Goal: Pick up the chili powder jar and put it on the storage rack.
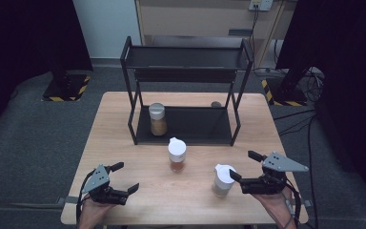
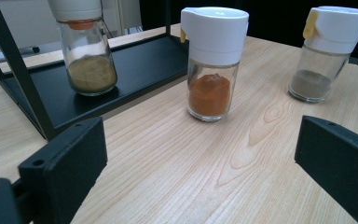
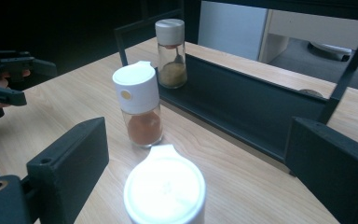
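Your right tool (image 1: 241, 168) gapes wide and empty just beside the grey-spice jar (image 1: 223, 180), which stands right of the red-spice jar (image 1: 177, 155), so centre both jaws around its glass before squeezing.

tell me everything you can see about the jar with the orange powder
The orange jar is a clear glass shaker with a tall white flip-top cap, roughly a third full of orange powder. It stands upright on the wooden table, just in front of the black rack, between both grippers. Nothing touches it but the tabletop.
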A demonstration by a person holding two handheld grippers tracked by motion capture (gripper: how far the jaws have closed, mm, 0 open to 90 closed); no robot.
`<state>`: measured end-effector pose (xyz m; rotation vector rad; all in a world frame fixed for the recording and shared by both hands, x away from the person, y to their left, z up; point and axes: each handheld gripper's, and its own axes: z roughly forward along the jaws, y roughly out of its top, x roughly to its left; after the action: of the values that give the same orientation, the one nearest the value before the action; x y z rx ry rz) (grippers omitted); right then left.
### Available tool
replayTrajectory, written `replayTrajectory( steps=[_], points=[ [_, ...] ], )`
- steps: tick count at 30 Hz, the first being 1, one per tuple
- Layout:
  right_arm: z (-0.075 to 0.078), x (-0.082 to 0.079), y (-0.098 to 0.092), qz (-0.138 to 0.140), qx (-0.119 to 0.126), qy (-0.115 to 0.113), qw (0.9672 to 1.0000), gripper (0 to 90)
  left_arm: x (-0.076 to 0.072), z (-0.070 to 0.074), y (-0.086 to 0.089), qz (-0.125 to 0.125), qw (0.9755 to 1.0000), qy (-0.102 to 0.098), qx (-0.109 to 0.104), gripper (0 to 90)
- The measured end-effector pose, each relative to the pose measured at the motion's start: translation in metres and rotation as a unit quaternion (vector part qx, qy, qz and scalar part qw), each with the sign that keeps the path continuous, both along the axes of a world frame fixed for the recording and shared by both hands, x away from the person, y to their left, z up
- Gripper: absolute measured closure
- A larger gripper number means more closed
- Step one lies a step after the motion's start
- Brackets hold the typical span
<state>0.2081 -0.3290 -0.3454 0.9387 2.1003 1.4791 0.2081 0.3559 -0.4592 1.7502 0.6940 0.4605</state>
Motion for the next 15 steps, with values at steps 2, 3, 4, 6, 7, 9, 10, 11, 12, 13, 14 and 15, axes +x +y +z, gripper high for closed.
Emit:
replayTrajectory(
  steps=[2,3,4,6,7,9,10,11,12,13,14,15],
  points=[
    [0.001,0.005,0.004,0.003,-0.001,0.004,1.0000,6.8,0.000,0.001,-0.001,-0.001,1.0000,0.000,0.003,1.4],
    [0.001,0.007,0.006,0.003,0.000,0.007,1.0000,6.8,0.000,0.001,-0.001,-0.002,1.0000,0.000,0.005,1.4],
    [0.001,0.010,0.008,0.007,0.003,0.008,0.9999,6.8,0.000,0.001,-0.001,-0.002,1.0000,-0.001,0.006,1.4],
    [0.003,0.014,0.013,0.010,0.002,0.010,0.9999,6.8,0.000,0.001,-0.001,-0.002,1.0000,0.000,0.004,1.4],
    [0.004,0.015,0.015,0.011,0.002,0.010,0.9999,6.8,0.000,0.000,-0.001,-0.002,1.0000,0.000,0.004,1.4],
    [0.006,0.019,0.022,0.015,0.002,0.012,0.9998,6.8,0.000,0.000,0.000,-0.001,1.0000,0.001,0.000,1.4],
    [0.007,0.021,0.025,0.018,0.002,0.013,0.9998,6.8,0.000,0.000,0.000,-0.001,1.0000,0.001,-0.001,1.4],
    [0.009,0.023,0.028,0.020,0.001,0.014,0.9997,6.8,0.000,-0.001,0.000,-0.001,1.0000,0.000,-0.001,1.4],
    [0.010,0.025,0.031,0.021,-0.002,0.016,0.9996,6.8,0.000,-0.001,0.001,-0.001,1.0000,0.000,-0.002,1.4],
    [0.012,0.027,0.035,0.021,-0.005,0.019,0.9996,6.8,0.001,-0.001,0.001,-0.001,1.0000,0.000,-0.002,1.4],
    [0.013,0.030,0.039,0.023,-0.005,0.024,0.9994,6.8,0.001,-0.001,0.001,-0.002,1.0000,0.000,-0.002,1.4],
    [0.015,0.033,0.043,0.024,-0.006,0.028,0.9993,6.8,0.001,-0.001,0.001,-0.002,1.0000,0.000,-0.002,1.4]
  ],
)
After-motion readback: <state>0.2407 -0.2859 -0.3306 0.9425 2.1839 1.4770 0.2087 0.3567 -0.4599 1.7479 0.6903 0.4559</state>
